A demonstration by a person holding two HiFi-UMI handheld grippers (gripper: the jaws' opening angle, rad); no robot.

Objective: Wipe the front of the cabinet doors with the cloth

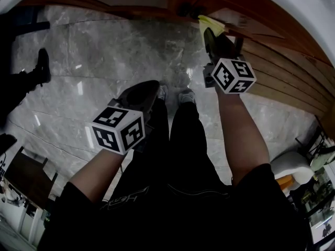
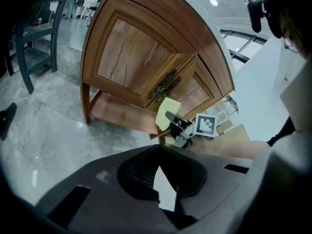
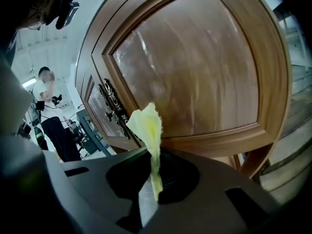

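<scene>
Right gripper (image 3: 153,152) up close, jaws clamped tight on the cloth (image 3: 146,123). It's pale yellow and thin, squeezed into a narrow crease at the grip and flaring into a crumpled, ragged-edged leaf above. It stands just in front of the lower rail of the wooden cabinet door (image 3: 195,67), near the dark ornate handles (image 3: 111,104); whether it's actually touching the wood, can't tell. Over on the other side, the left gripper (image 1: 144,92) hangs low over the grey marble floor (image 1: 94,46), well away from the door, jaws pressed together, nothing between them.
</scene>
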